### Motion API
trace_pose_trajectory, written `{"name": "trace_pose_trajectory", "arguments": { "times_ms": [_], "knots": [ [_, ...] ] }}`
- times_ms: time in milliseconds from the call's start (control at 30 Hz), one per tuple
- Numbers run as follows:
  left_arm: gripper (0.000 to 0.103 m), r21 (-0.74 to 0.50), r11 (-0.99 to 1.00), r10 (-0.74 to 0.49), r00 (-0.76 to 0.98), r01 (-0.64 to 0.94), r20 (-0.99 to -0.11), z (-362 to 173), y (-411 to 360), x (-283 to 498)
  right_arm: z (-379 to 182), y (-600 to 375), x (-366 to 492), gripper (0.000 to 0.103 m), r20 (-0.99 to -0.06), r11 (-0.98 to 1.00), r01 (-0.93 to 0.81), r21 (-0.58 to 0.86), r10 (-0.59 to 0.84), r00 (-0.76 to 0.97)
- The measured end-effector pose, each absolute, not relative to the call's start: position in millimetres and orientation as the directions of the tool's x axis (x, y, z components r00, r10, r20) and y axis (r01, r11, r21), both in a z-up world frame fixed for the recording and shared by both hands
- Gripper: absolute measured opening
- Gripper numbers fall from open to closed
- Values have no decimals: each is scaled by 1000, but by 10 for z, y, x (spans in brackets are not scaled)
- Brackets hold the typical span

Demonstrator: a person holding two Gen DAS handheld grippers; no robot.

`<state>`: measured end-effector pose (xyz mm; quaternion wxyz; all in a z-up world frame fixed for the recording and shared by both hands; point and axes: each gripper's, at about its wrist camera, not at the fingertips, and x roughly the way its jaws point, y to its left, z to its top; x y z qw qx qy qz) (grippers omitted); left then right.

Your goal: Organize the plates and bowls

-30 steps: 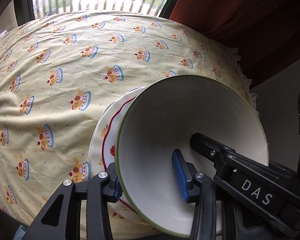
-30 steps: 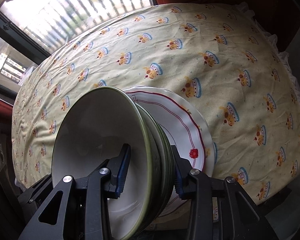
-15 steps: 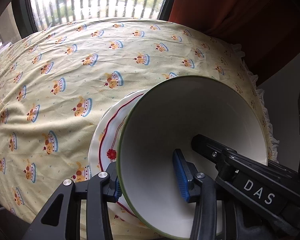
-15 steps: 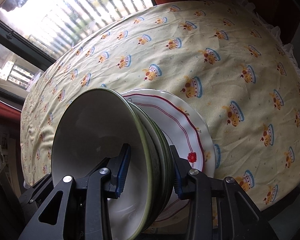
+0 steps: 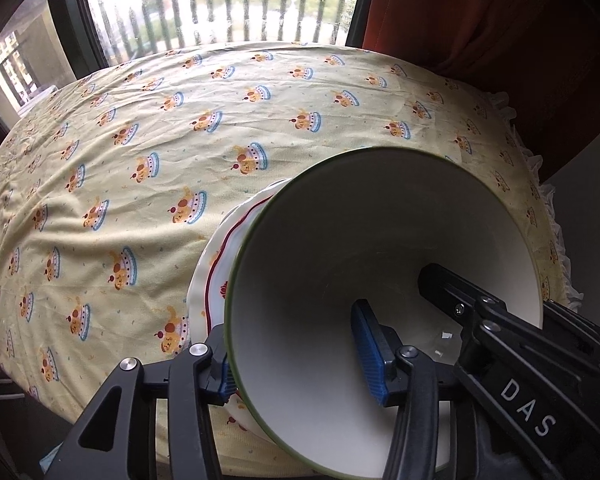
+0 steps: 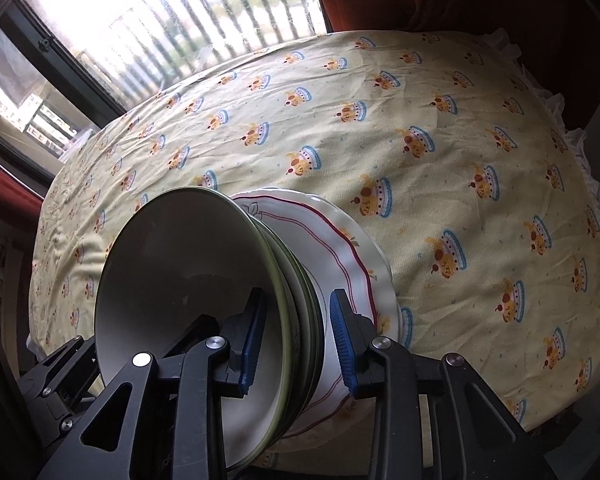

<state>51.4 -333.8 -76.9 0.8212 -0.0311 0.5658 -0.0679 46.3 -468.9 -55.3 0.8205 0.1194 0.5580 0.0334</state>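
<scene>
Nearest the lens, low in the left wrist view, the left gripper straddles the near wall of the top green-rimmed bowl: one blue pad inside the bowl, the other outside under the rim. Its jaws are opening, and the inner pad stands clear of the wall, so that hold looks let go.

In the right wrist view, bottom centre, the right gripper has the rims of the nested bowl stack between its pads. Its jaws are closing; the left pad lies against the top bowl's inner wall, but the right pad still shows a gap, so no firm pinch yet.

The bowls sit nested on the red-trimmed scalloped plate, mid-frame on the yellow cartoon-print tablecloth. Their mouths face upward off the table, toward the lenses; a round stack, so its only axis runs up through the centres. Beyond, a barred window fills the upper left.

My read: stacking is finished or nearly so, and a handover of the pile is under way. Next calls for a secure right-hand grip before any lift, keeping the stack level so bowls don't slide.
</scene>
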Motion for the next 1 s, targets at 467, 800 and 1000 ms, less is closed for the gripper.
{"name": "trace_pose_trajectory", "arguments": {
  "times_ms": [467, 800, 1000],
  "knots": [
    [74, -171, 967, -243, 489, 186, -838, -263, -3010, 381, 3, -4442, 286, 65, -856, 983, 118, 144, 64, 512],
    [84, -177, 954, -288, 575, 241, -766, 5, -2287, 107, 416, -3840, -94, 69, -788, 975, 202, 91, -54, 613],
    [92, -164, 960, -275, 636, 229, -721, -14, -1674, -137, 425, -3368, -284, 73, -772, 976, 172, 133, -7, 636]
  ]
}}
